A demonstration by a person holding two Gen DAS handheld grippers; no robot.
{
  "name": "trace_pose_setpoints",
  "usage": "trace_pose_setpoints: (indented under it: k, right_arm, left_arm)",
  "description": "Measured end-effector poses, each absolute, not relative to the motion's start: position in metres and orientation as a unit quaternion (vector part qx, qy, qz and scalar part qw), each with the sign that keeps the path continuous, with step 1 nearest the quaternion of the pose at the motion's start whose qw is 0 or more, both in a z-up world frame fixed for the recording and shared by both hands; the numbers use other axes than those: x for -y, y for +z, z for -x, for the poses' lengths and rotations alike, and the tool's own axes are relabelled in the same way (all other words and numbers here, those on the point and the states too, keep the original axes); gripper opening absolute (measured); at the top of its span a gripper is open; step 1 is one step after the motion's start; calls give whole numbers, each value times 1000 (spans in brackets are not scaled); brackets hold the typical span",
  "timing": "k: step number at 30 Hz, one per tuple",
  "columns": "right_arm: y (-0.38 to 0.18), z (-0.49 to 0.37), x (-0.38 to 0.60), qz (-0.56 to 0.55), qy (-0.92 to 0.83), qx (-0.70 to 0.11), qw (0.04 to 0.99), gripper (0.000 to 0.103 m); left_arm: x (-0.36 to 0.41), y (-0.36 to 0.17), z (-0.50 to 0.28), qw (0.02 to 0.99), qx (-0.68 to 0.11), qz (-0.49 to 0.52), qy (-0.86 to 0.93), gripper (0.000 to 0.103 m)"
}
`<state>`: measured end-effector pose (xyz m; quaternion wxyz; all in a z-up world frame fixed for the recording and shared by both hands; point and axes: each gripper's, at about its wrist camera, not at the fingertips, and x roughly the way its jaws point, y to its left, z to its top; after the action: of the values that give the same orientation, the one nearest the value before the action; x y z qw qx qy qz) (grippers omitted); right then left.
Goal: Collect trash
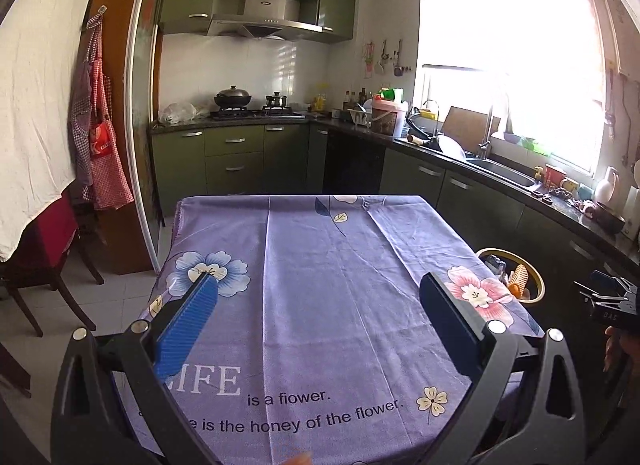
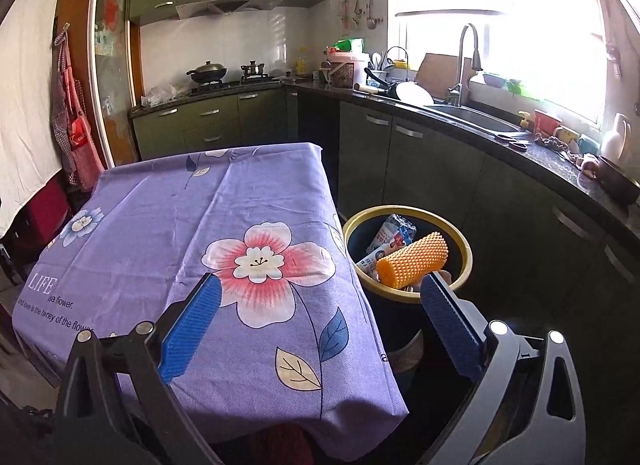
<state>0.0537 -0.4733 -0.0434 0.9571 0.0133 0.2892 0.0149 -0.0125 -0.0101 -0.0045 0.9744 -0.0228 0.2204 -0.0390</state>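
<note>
A dark trash bin with a yellow rim (image 2: 464, 249) stands on the floor right of the table. In it lie an orange foam net sleeve (image 2: 416, 261) and printed wrappers (image 2: 390, 235). My right gripper (image 2: 320, 297) is open and holds nothing, over the table's right corner, just short of the bin. In the left wrist view the bin (image 1: 538, 285) shows past the table's right edge. My left gripper (image 1: 320, 289) stands open over the purple flowered tablecloth (image 1: 320, 265), with nothing between its fingers. The right gripper's body (image 1: 612, 301) shows at that view's right edge.
Dark green kitchen cabinets with a black counter (image 2: 520, 153), sink (image 2: 472, 115) and dishes run along the right and back walls. A stove with pots (image 1: 248, 105) sits at the back. A dark chair (image 1: 44, 265) and hanging aprons (image 1: 100, 145) stand left of the table.
</note>
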Motion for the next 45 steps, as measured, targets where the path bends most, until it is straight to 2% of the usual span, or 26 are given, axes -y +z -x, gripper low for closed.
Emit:
trace_pose_setpoints:
  k: [45]
  right_arm:
    - [-42, -52, 476, -26, 24, -283, 958, 98]
  left_arm:
    - [18, -4, 16, 974, -222, 17, -41, 96]
